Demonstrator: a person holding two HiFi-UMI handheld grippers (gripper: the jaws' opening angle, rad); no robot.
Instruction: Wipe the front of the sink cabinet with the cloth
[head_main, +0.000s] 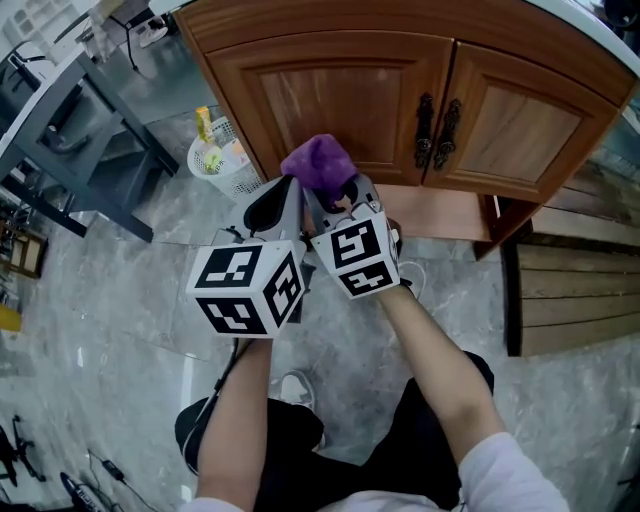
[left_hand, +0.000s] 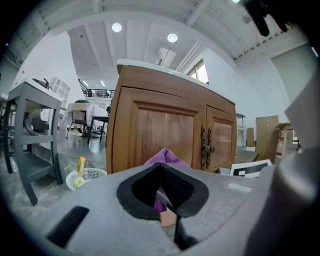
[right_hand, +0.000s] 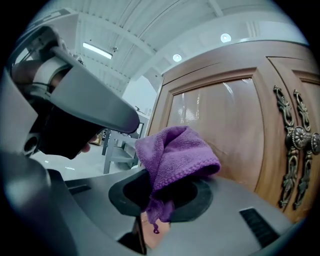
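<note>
- Cabinet: brown wood with two panelled doors, both closed, filling the top of the head view. It stands on a grey marbled floor.
- Shelf unit: grey, standing off to the cabinet's left.
- Forearms: the person crouches before the cabinet, with the left forearm and right forearm both reaching forward and converging, so the marker cubes sit side by side and almost touch.
- Left gripper: it points at the left door, just beside the right gripper. Its fingers are together with nothing clamped between them, and purple shows only beyond their tips.
- Right gripper: it is angled toward the lower part of the same door, with its fingers clamped on the cloth.
- Basket: white, on the floor at the cabinet's left corner, with small items inside.
- Cloth: purple and bunched, bulging out past the right fingers close to the left door's lower panel. Contact with the wood cannot be made out.
- Handles: a dark ornate pair where the doors meet, to the right of the cloth.
</note>
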